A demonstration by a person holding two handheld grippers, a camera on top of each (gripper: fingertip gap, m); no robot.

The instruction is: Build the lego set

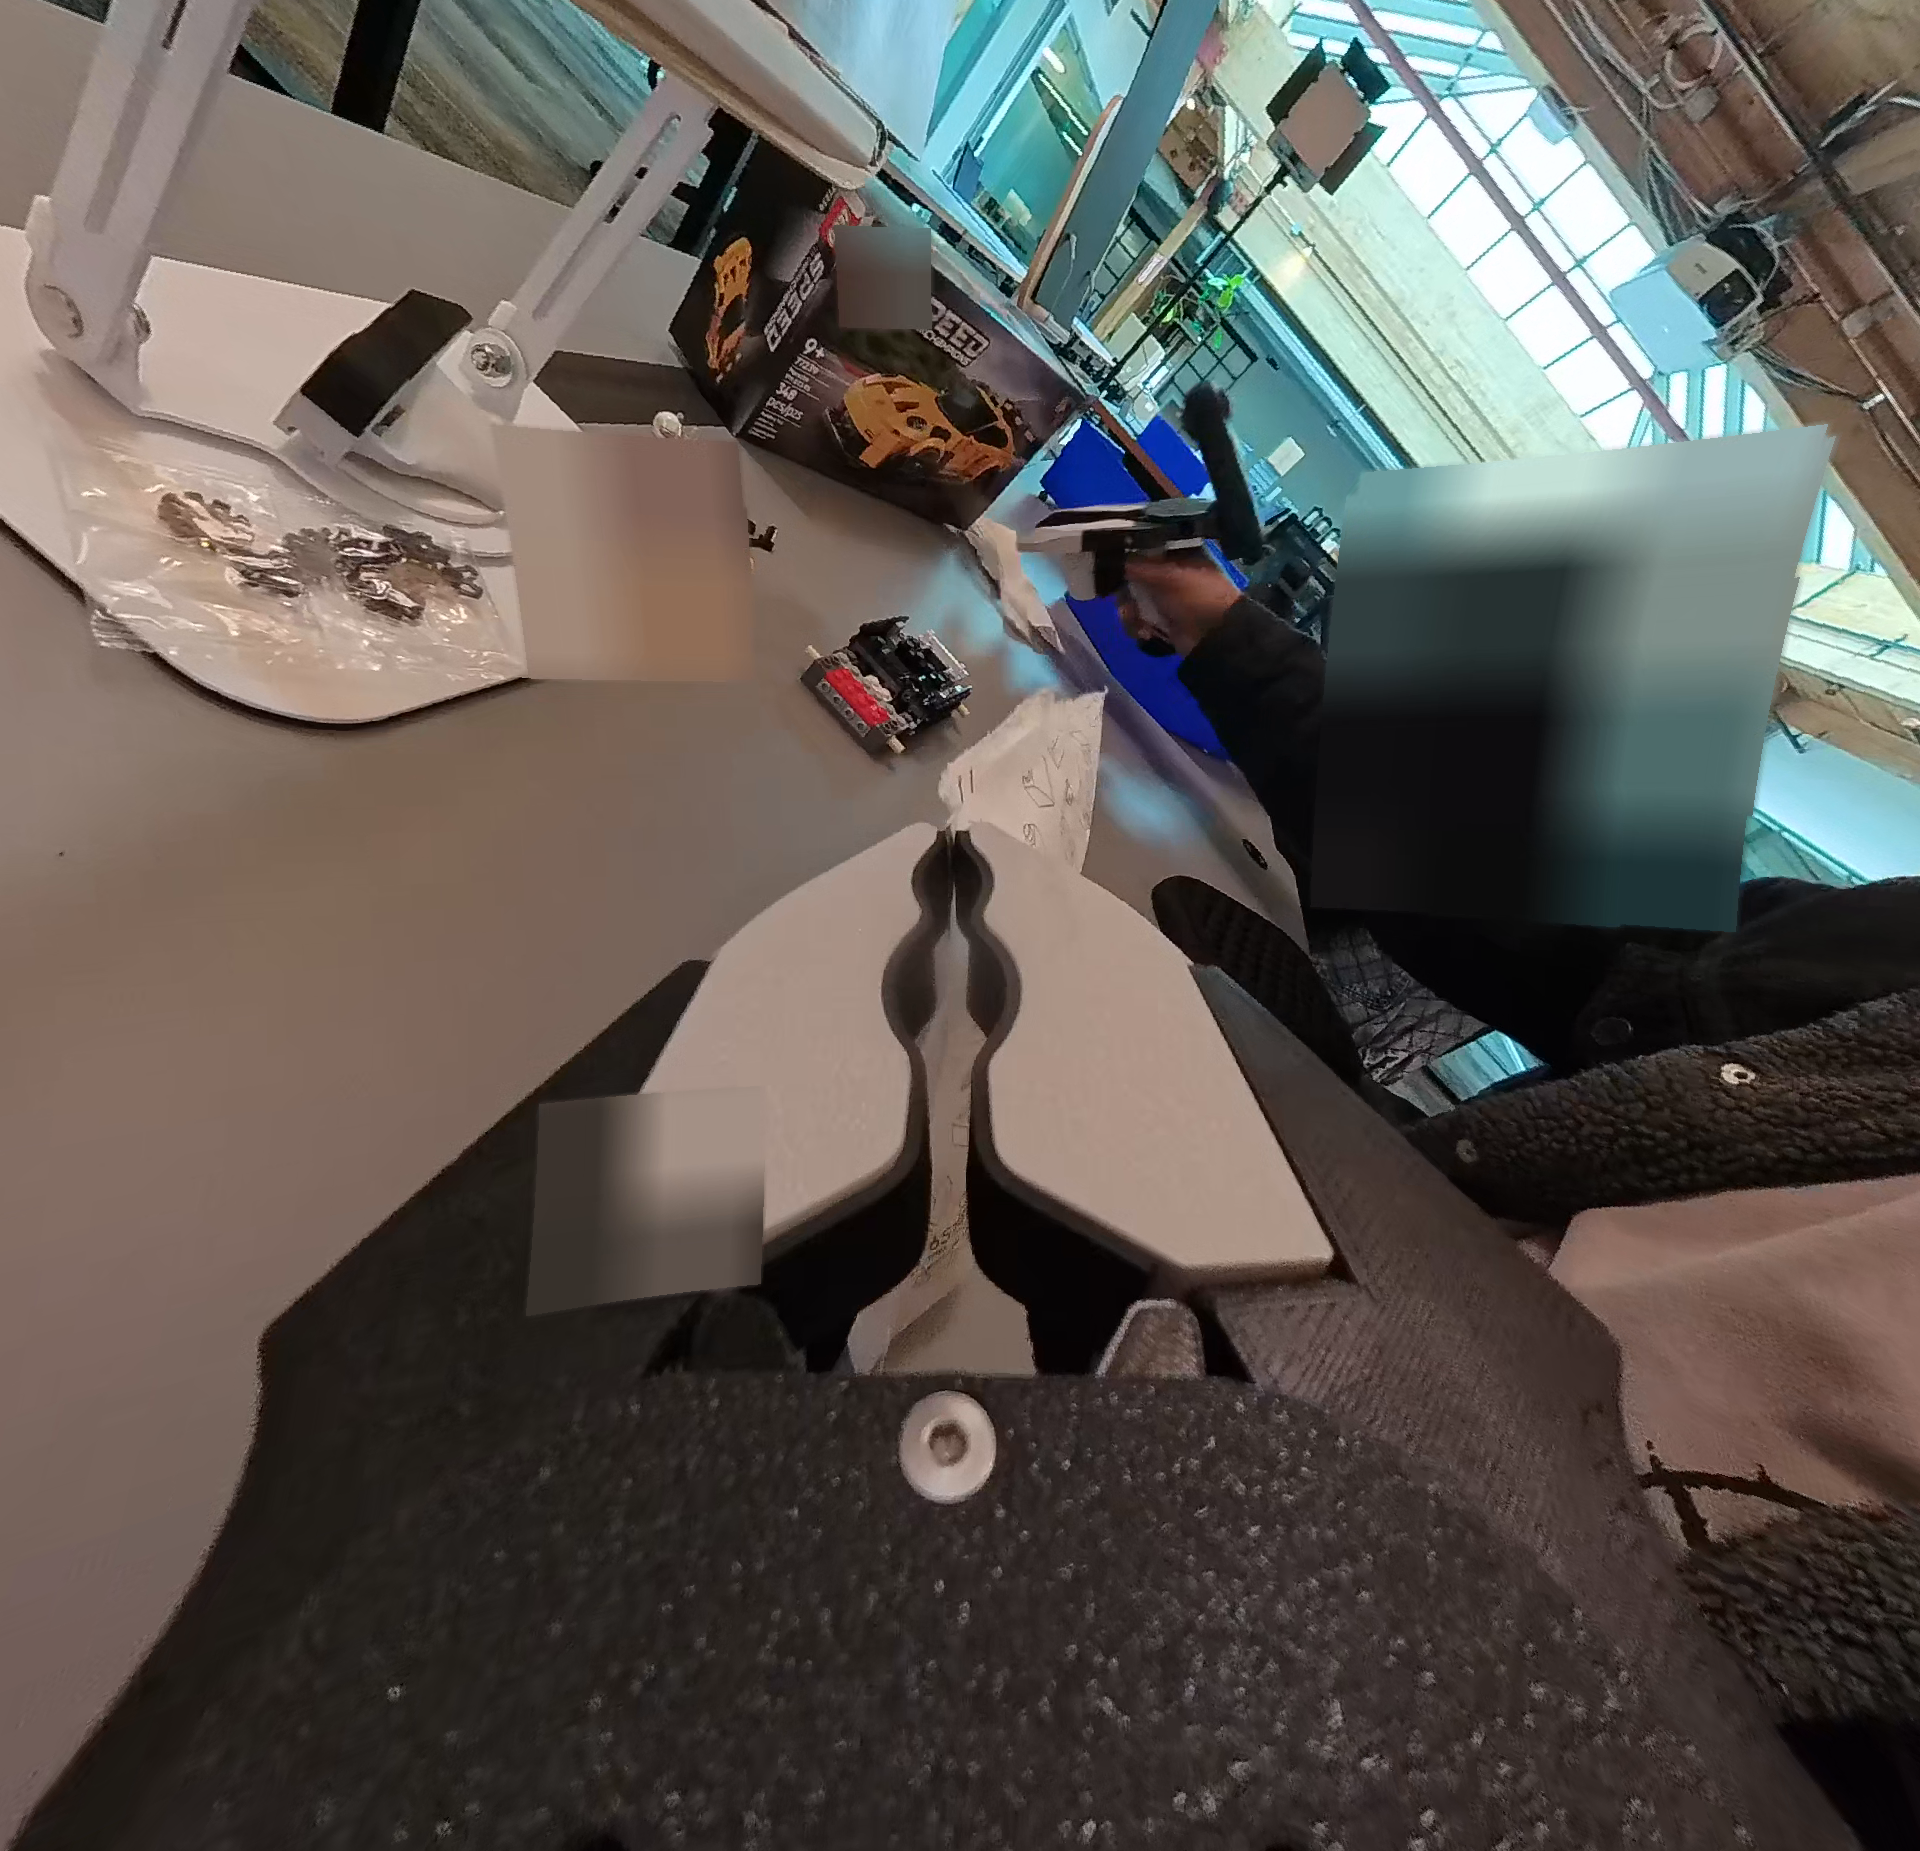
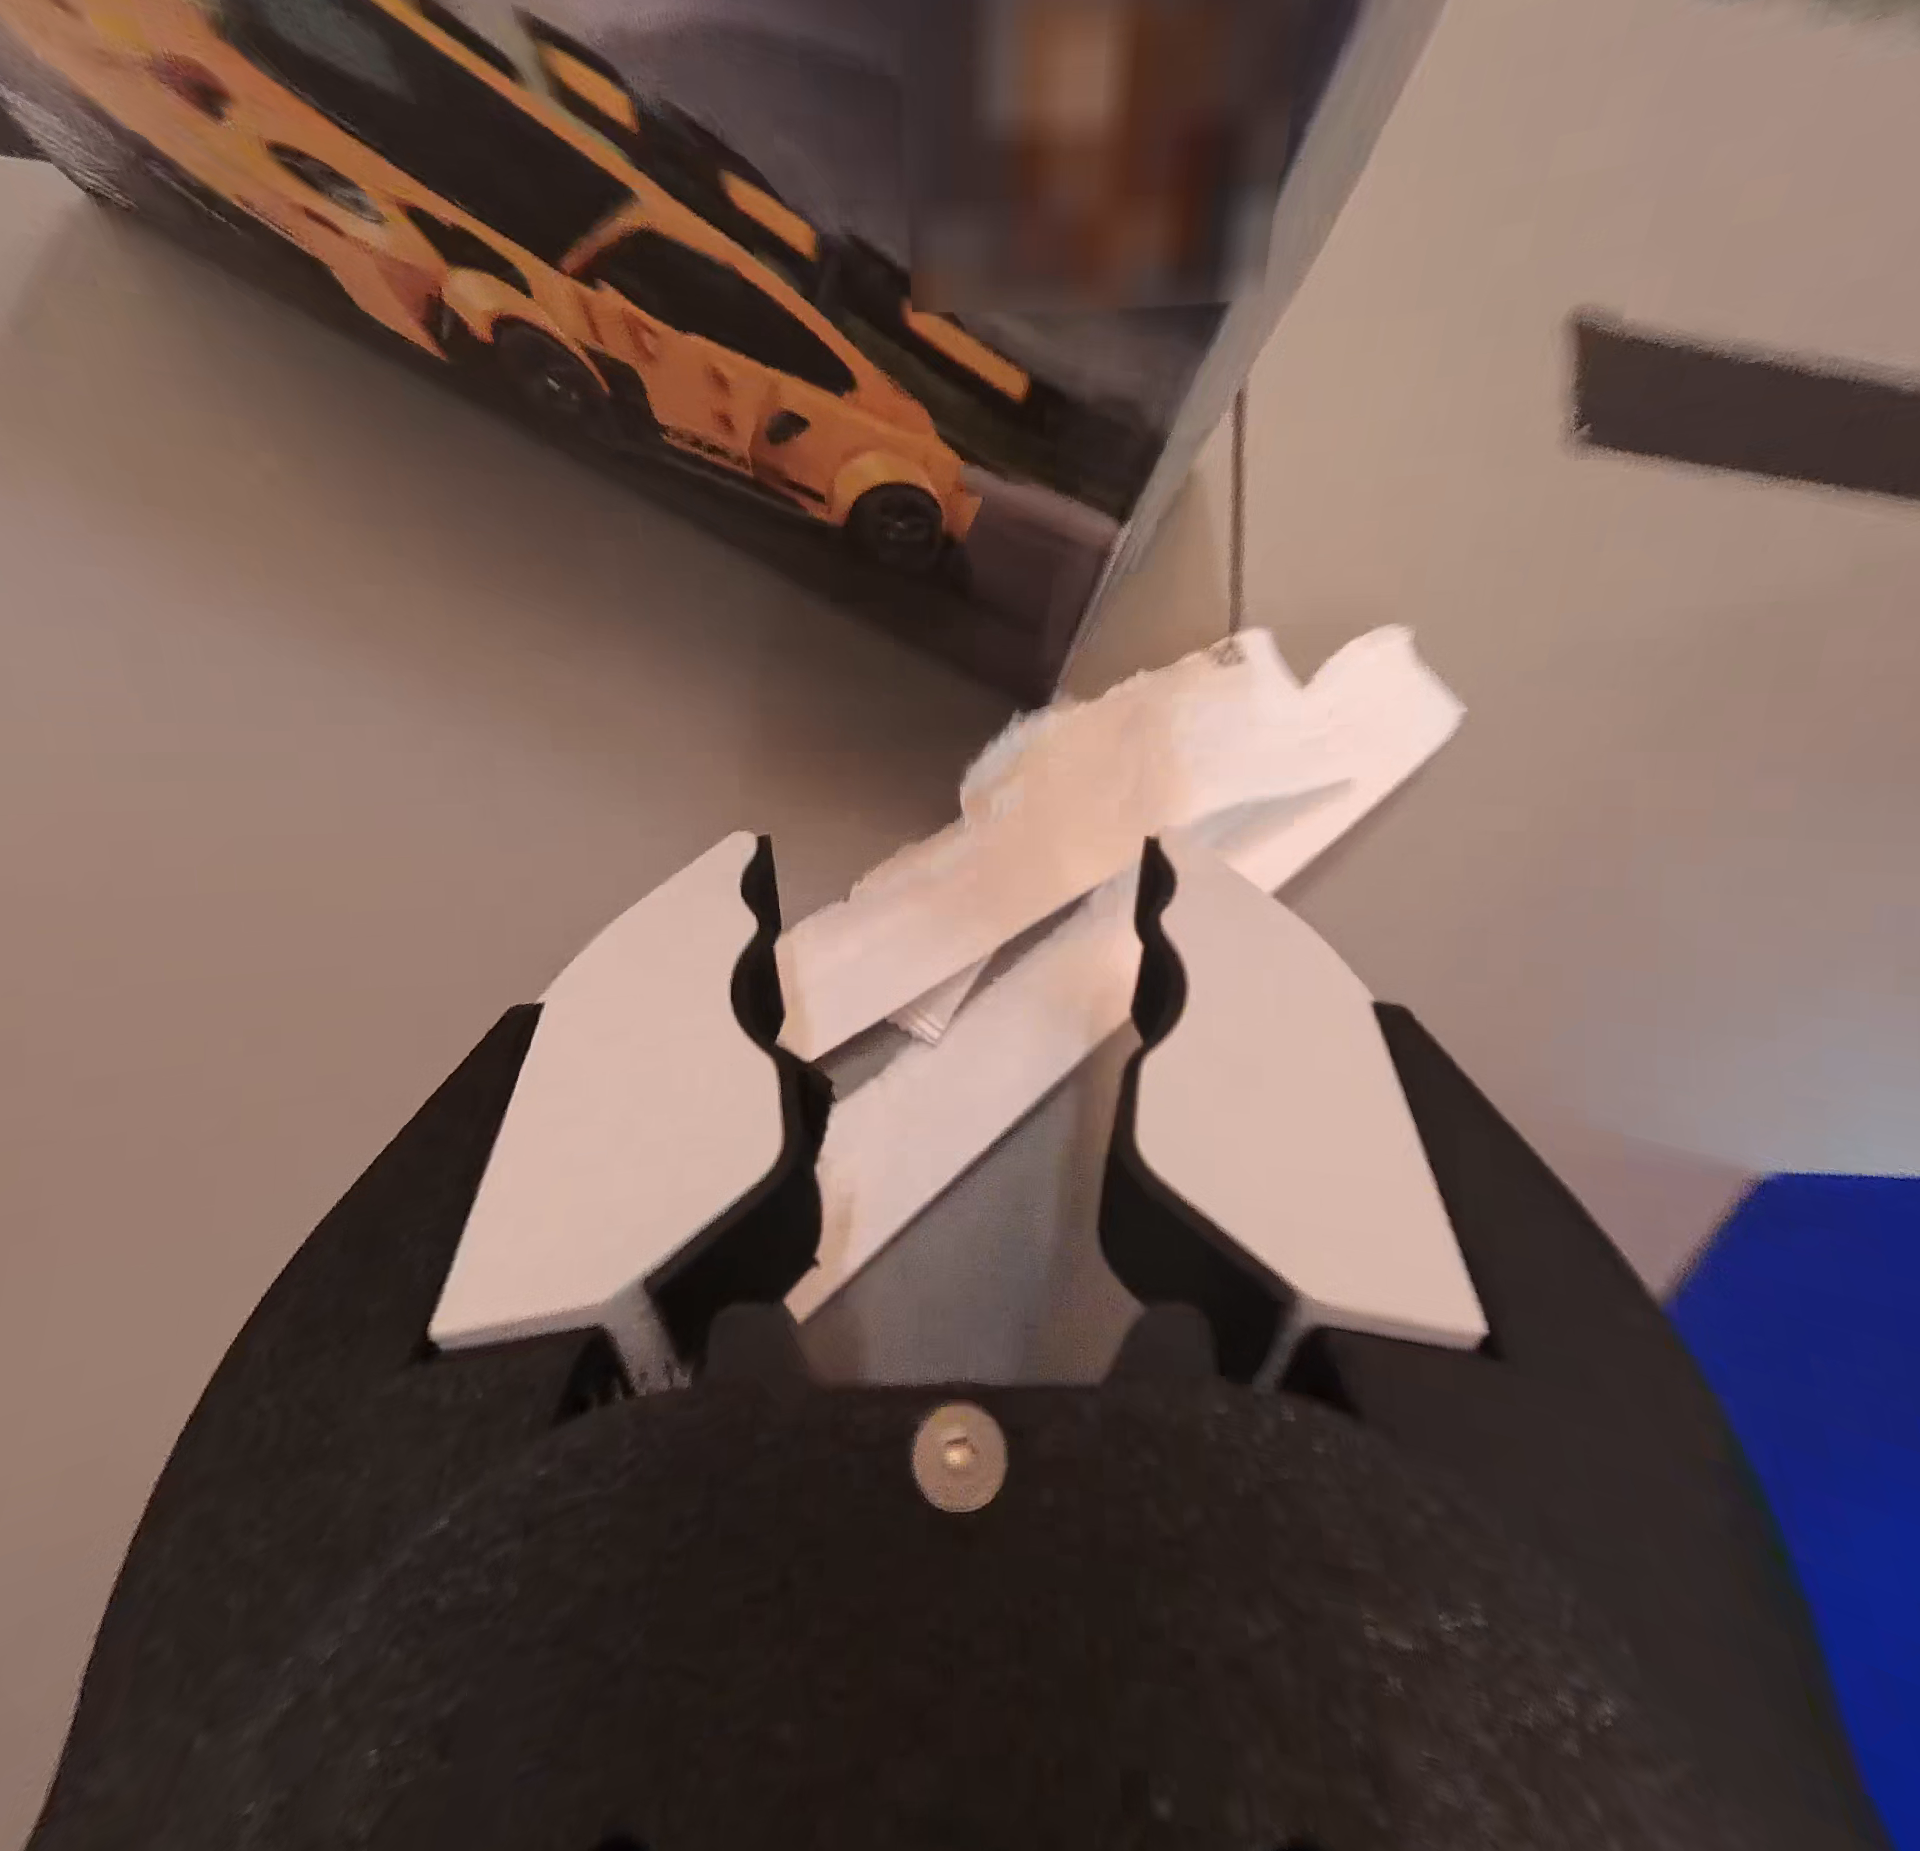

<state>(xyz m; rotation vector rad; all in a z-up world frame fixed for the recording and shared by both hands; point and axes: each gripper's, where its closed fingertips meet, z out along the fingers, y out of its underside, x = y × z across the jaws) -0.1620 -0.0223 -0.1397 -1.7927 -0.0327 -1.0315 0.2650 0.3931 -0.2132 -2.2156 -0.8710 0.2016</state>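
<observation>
Two grippers share the work over a grey table (image 1: 312,918), and paper is what they are dealing with. At the table's far left edge, on a white stand base (image 1: 208,367), lies a clear bag of dark parts (image 1: 312,565). Nearer the middle sits the partly built lego assembly (image 1: 888,674), black with red bricks, alone on bare surface. Behind it stands the set box (image 1: 883,388) with its orange car picture. The left gripper (image 1: 954,843) has its jaws pressed together on a torn white paper bag (image 1: 1039,773), which runs down between the fingers and sticks out past the tips. Toward the right edge, the right gripper (image 2: 951,851) hovers with jaws moderately spread, gripping nothing; a torn paper strip (image 2: 1143,793) lies beneath them on the table, just beside the box corner.

The paper looks light, limp and easily ripped, so a pinch at a folded, thicker edge should hold better than one at the ragged tear. The assembly appears stiff yet likely to shed pieces; its long sides seem the safest hold.
</observation>
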